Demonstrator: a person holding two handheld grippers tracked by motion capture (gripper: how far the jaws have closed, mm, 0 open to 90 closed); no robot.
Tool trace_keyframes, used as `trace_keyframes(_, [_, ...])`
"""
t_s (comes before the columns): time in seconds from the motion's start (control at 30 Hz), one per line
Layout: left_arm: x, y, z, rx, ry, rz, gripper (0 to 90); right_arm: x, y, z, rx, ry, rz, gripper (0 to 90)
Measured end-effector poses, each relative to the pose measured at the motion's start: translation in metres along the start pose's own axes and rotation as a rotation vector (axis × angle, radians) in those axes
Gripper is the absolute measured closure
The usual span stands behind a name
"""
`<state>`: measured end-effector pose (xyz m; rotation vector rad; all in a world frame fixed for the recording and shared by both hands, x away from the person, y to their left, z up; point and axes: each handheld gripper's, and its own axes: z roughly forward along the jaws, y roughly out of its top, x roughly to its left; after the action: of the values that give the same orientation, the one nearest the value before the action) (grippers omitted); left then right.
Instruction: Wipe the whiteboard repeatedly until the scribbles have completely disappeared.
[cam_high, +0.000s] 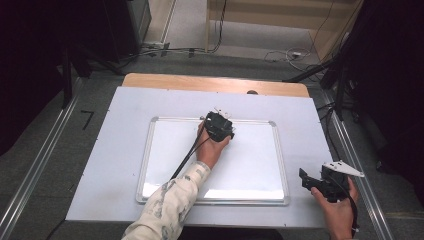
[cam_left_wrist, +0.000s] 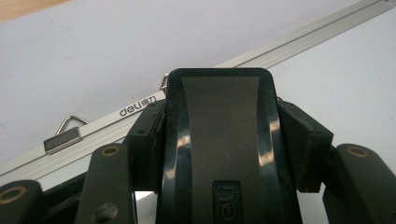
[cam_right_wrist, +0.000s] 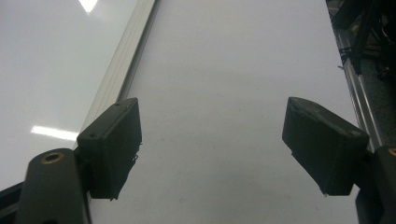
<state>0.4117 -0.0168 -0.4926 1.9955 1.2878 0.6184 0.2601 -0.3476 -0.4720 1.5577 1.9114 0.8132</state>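
Near the whiteboard's far edge, my left hand-held gripper clenches a black eraser; beside its right edge, my right hand-held gripper hangs released.

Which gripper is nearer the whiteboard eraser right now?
Left. The left gripper is shut on the eraser over the whiteboard; the right gripper hangs open off the board's right edge.
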Motion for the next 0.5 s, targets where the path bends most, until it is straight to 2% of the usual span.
trace_keyframes(0.5, [-0.015,0.006,0.006,0.0,-0.014,0.019,41.1,0.0,0.0,-0.001,-0.004,0.003,-0.005,18.5])
